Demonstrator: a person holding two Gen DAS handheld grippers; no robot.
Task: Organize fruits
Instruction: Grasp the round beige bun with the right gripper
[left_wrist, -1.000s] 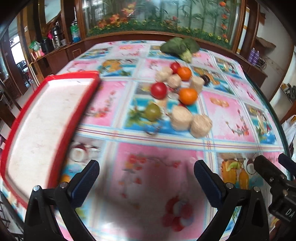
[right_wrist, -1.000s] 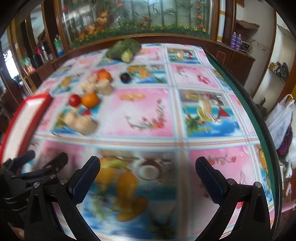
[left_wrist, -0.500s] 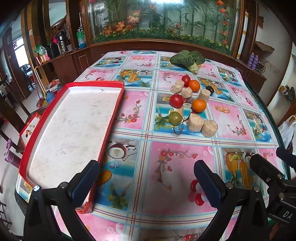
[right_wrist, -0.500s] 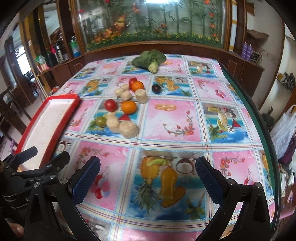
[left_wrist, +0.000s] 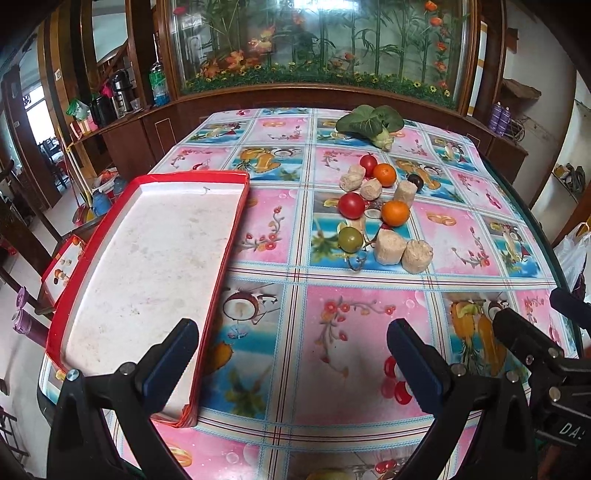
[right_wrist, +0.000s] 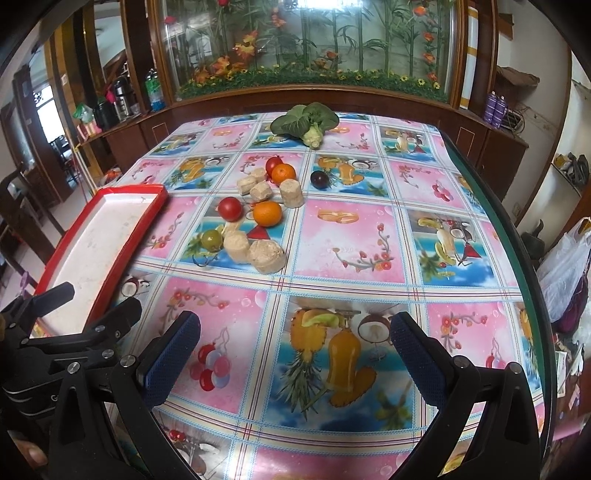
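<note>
Table (left_wrist: 332, 332): big one with a glossy pink-and-blue fruit-print tablecloth, everything sits on this.
Tray (left_wrist: 236, 221): long red-rimmed tray with a white, kinda scuffed bottom, on the left side of the table, nothing in it. Its near corner is right behind the left gripper's left finger in the left wrist view.
Left gripper (left_wrist: 291, 354): hovering low over the near edge of the table, blue-padded fingers spread wide apart, nothing between them.
Right gripper (right_wrist: 295, 345): same deal, fingers wide apart over the pineapple-and-juice print, holding nothing. It's just to the right of the left one; each shows up at the edge of the other's camera.
Leafy green (right_wrist: 304, 120): a bok-choy-looking bunch lying at the far end of the table, well apart from the fruit pile.
Beige cylinder chunks (right_wrist: 267, 256): six or so pale crumbly-looking pieces mixed in with the fruit, the two biggest ones touching at the near edge of the pile. Can't tell what they actually are.
Near orange (right_wrist: 266, 213): middle of the pile, beside the near red tomato.
Far orange (right_wrist: 283, 173): back of the pile, touching the far red tomato (right_wrist: 273, 162).
Near red tomato (right_wrist: 229, 208): left side of the cluster, closer to the tray.
Green tomato (right_wrist: 211, 240): nearest-left piece, just beside one of the beige chunks.
Dark plum (right_wrist: 318, 178): small dark purple fruit, off to the right of the pile by itself.
</note>
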